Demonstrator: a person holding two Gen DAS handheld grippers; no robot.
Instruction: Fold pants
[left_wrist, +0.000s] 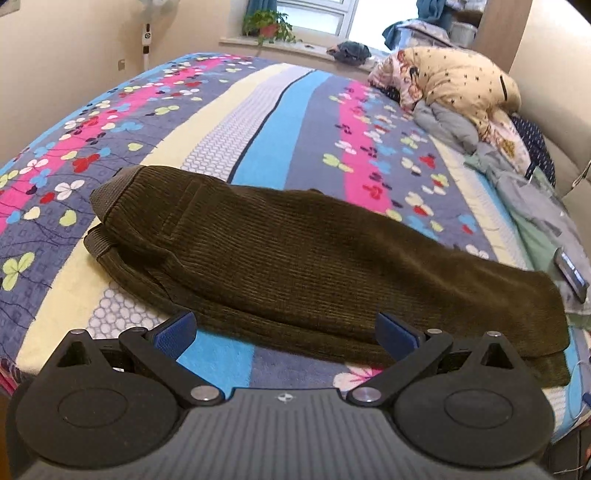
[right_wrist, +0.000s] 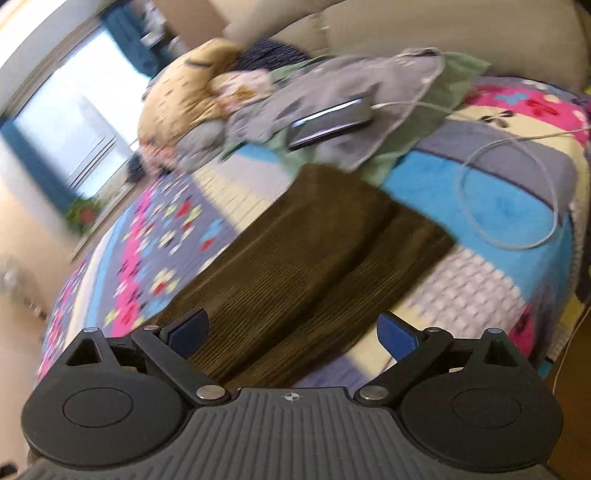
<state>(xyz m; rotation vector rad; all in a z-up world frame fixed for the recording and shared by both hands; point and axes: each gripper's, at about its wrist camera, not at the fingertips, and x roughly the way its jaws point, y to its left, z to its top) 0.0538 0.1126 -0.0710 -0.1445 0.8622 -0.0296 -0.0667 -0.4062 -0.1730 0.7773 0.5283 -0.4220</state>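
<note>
Dark olive corduroy pants (left_wrist: 295, 258) lie on the bed, folded lengthwise into a long strip, with the waistband at the left and the leg ends at the right. My left gripper (left_wrist: 286, 330) is open above the near edge of the pants, blue pads wide apart and holding nothing. In the blurred right wrist view the same pants (right_wrist: 295, 266) run away from me, the two legs stacked. There my right gripper (right_wrist: 293, 332) is open just above the near end of the cloth, with nothing pinched between its pads.
The colourful floral striped bedspread (left_wrist: 258, 122) covers the bed. A heap of clothes and bedding (left_wrist: 461, 85) sits at the far right by the headboard. A phone (right_wrist: 328, 123) with a white cable (right_wrist: 517, 184) lies on grey cloth beyond the pants. A potted plant (left_wrist: 267, 24) stands on the windowsill.
</note>
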